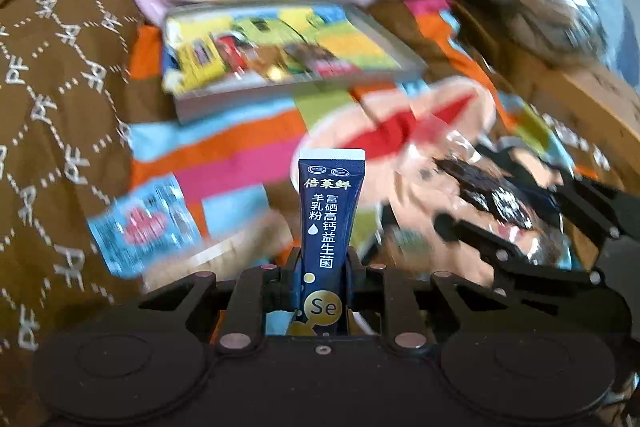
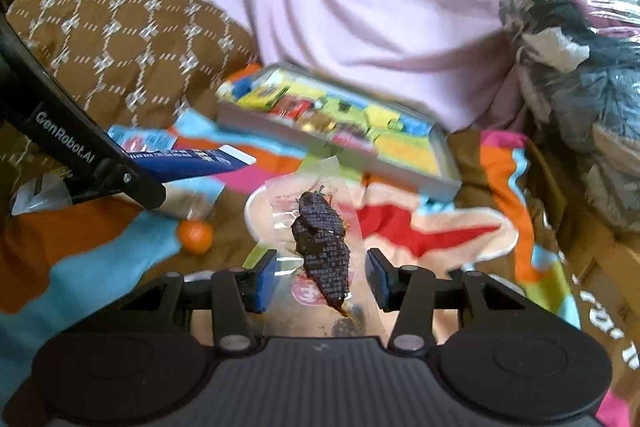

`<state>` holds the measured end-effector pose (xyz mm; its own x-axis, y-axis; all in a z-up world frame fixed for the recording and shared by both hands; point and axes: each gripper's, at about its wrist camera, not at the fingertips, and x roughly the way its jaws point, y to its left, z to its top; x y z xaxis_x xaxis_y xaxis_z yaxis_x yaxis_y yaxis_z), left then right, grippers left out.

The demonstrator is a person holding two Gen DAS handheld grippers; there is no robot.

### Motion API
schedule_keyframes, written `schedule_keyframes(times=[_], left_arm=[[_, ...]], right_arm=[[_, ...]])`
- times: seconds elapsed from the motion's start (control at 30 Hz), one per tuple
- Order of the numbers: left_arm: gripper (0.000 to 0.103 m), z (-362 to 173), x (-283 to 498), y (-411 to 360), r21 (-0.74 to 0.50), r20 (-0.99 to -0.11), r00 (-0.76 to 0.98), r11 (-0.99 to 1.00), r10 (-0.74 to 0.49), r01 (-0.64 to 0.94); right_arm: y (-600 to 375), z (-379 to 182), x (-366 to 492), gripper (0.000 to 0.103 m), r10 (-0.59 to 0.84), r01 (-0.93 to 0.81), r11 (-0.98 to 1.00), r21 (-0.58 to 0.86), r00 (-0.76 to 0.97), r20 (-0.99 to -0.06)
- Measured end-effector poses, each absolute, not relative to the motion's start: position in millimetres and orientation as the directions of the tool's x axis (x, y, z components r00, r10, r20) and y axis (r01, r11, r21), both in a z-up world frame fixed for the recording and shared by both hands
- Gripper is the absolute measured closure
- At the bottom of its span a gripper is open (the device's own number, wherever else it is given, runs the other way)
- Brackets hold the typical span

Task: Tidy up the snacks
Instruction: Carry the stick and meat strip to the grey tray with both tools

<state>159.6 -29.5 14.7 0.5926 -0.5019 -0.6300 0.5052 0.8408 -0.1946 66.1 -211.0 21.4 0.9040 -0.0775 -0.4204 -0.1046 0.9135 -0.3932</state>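
Note:
My left gripper (image 1: pixel 324 255) is shut on a navy blue stick sachet (image 1: pixel 330 203) with white Chinese print, which stands upright between its fingers. In the right wrist view the same sachet (image 2: pixel 200 159) pokes out sideways from the black left gripper at the left edge. My right gripper (image 2: pixel 322 279) is shut on a clear packet holding a dark, textured snack (image 2: pixel 320 239); the wrapper spans between the blue pads (image 2: pixel 266 279). Both are held above the blanket. Beyond them lies a grey tray (image 2: pixel 400 171) filled with several colourful snack packs.
A striped, cartoon-print blanket (image 2: pixel 440 231) covers the surface. On it lie a small orange fruit (image 2: pixel 195 233) and a light blue packet (image 1: pixel 140 227). A brown patterned cushion (image 1: pixel 48 107) is at left, pink fabric (image 2: pixel 360 7) behind, and a plastic-wrapped bundle (image 2: pixel 580 67) at right.

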Motion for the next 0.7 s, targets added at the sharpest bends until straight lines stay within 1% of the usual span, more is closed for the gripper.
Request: schedule_keyframes(times=[0.1,0.33,0.53,0.7], left_arm=[[0.082,29.4,182.8,-32.0,-0.206,-0.602,0.63,0.858,-0.491,0.471],[0.082,66.7,249.9,-55.3,-0.159,-0.52,0.728,0.889,-0.446,0.43],[0.081,81.1,306.8,-68.4,-0.19,-0.476,0.769,0.903,-0.427,0.384],[0.081,78.1,356.2,-81.7,-0.187,-0.474,0.791,0.922,-0.387,0.339]], right_arm=[[-219.0,33.4,86.0,0.051,-0.059,-0.1,0.927,-0.362,0.913,-0.403],[-241.5,61.1,150.2,0.051,-0.02,-0.114,0.937,-0.331,0.928,-0.373],[-263.7,81.5,223.4,0.051,-0.059,-0.055,0.957,-0.284,0.924,-0.378],[-275.4,83.7,285.8,0.051,-0.095,-0.004,0.97,-0.243,0.914,-0.394]])
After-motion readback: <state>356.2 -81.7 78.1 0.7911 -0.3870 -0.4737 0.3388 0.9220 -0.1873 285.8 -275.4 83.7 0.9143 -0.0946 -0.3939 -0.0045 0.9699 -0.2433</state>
